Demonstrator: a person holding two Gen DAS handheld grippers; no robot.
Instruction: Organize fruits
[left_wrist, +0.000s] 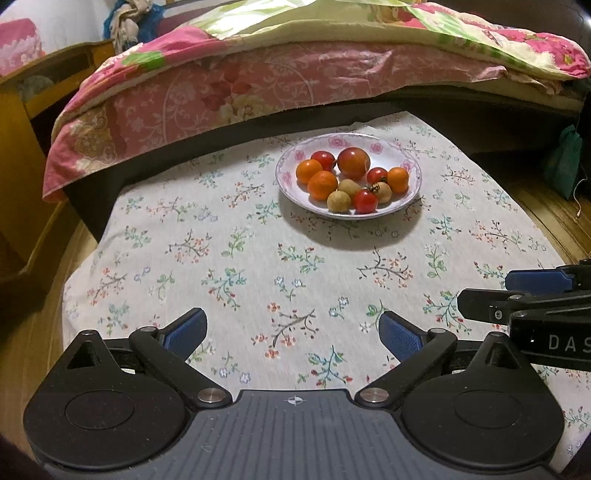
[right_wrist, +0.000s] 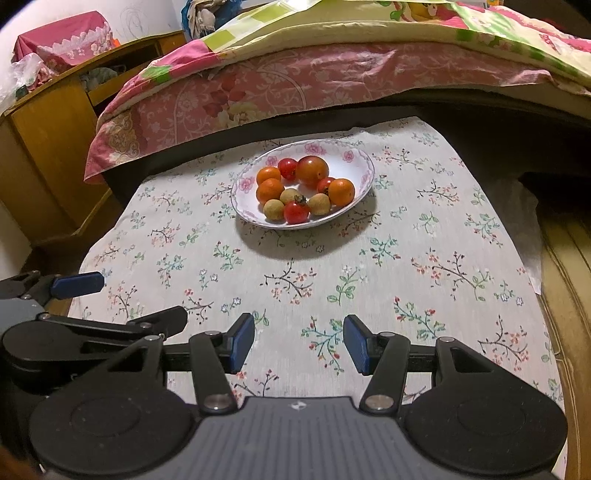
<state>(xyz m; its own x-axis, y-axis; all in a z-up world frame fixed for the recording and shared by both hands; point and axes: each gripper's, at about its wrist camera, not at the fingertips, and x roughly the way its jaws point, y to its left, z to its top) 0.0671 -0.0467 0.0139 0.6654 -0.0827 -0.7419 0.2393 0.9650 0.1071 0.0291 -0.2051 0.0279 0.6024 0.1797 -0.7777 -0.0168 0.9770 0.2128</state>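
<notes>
Blue pads sit nearest your lens: your left gripper (left_wrist: 291, 334) stands spread wide with nothing between the pads, only printed cloth showing through the gap. Your right gripper (right_wrist: 299, 343) is spread about halfway, also empty. Both hover over the near part of the bench (left_wrist: 258, 266), side by side, angled down toward it. Neither touches any fruit.

Floral tablecloth (right_wrist: 406, 266) covers the bench, bare of fruit from the grippers out to the plate.

Farther on, well apart from both grippers, the plate (left_wrist: 412, 162) rests flat near the far edge. All visible fruit lies in it: a large tomato (left_wrist: 353, 162) at the back, small red tomatoes (left_wrist: 365, 201), orange citrus (left_wrist: 322, 184), pale round longan-like fruits (left_wrist: 338, 201). They sit bunched, most touching a neighbour.

Progress, as judged: either the gathering is finished or sorting has not begun; no second container shows, so you cannot tell which. If more is wanted, you still have the whole reach to the plate ahead.

Orientation: the fruits are near round, no clear long axis. The front small tomato shows its dark calyx up and toward the plate's centre. The plate's oval outline is only the viewing angle.

Beyond the bench, the bed (left_wrist: 258, 85) carries a pink floral quilt.
</notes>
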